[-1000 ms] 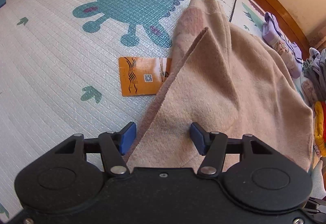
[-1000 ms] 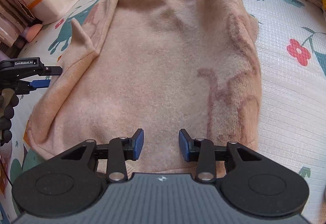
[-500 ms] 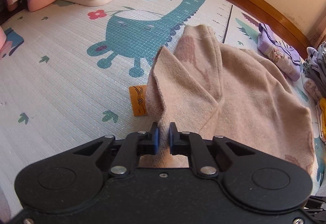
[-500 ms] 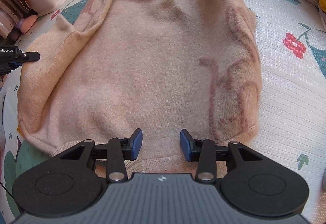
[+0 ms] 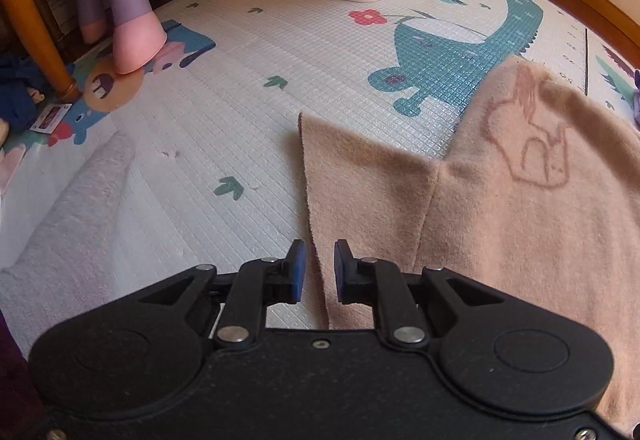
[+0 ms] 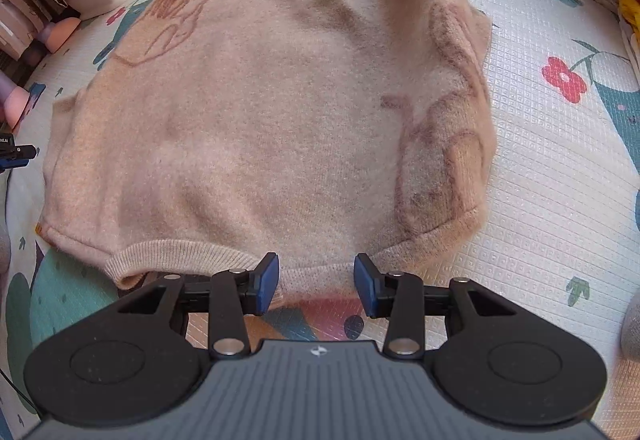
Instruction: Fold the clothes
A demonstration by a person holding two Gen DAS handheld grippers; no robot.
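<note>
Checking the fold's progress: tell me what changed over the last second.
The left gripper closed from open onto the edge of the beige knit sweater and drew it leftward; its pads now sit slightly apart around that edge. The orange card beside the sweater is now nearly covered. The right gripper stayed open at the ribbed hem; the dinosaur-print foam mat is unchanged.

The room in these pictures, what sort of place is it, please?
Most likely a child's play area in a home. The floor is covered by a foam play mat printed with a teal dinosaur and flowers, small pastel stool legs stand on it, and a beige sweater lies spread for folding.
</note>
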